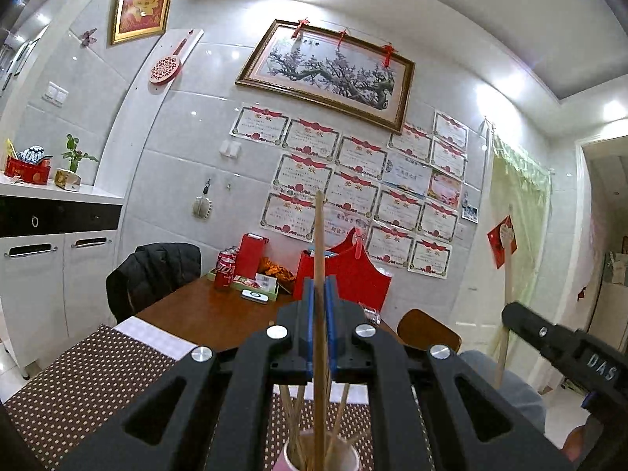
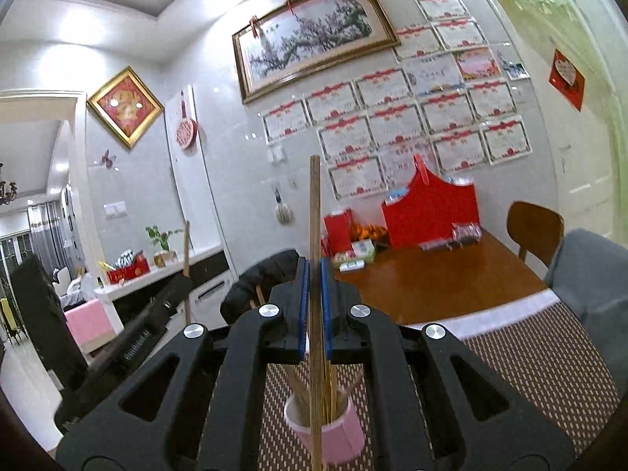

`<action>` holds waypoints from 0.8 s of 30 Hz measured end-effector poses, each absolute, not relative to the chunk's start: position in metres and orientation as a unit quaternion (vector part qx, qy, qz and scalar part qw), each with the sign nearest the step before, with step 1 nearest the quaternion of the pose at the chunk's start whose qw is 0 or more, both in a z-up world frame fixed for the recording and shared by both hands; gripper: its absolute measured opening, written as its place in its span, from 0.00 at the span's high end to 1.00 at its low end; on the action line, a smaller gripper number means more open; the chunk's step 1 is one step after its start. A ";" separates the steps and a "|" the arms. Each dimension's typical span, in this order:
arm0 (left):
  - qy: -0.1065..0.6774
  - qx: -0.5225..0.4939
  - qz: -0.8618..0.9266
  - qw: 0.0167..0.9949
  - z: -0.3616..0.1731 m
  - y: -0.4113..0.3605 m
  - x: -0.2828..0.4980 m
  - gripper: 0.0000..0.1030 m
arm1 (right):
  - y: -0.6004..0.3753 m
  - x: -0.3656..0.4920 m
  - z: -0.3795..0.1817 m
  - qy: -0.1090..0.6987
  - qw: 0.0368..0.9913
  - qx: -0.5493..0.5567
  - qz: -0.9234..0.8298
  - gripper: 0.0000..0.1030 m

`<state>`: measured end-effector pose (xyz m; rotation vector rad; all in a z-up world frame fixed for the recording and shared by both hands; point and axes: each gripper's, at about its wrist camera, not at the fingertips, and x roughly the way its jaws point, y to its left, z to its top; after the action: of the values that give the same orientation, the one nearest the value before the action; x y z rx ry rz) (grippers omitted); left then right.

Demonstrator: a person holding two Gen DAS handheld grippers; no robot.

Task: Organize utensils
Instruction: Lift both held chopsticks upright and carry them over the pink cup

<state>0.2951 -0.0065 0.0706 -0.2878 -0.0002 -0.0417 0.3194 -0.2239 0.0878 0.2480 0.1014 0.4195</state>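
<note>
Both tongs, left [image 1: 320, 294] and right [image 2: 314, 274], each clench one upright chopstick [image 1: 319, 235].

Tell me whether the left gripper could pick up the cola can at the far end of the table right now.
Probably not as things stand. The left gripper is shut on a chopstick, so its jaws are not free. The path over the table to the cola can looks clear, though.

Red gift box [image 1: 355, 271] and cola cans [image 1: 224, 272] sit on brown table [image 1: 204, 314].
</note>
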 end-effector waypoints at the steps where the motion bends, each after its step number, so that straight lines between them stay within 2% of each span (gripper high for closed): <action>1: -0.003 -0.145 -0.021 0.989 0.070 -0.007 0.301 0.94 | -0.224 0.324 0.089 0.045 0.969 0.124 0.210 0.94; 12: -0.028 -0.160 0.007 0.987 0.052 -0.014 0.351 0.94 | -0.219 0.362 0.076 -0.034 0.956 0.147 0.253 0.94; 24: -0.025 -0.135 0.027 0.990 0.021 -0.024 0.378 0.94 | -0.217 0.389 0.044 -0.031 0.950 0.152 0.269 0.94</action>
<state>0.3778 -0.0237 0.0214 -0.2714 -0.0502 0.0536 0.3893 -0.2169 0.0441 0.3100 -0.0627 0.5473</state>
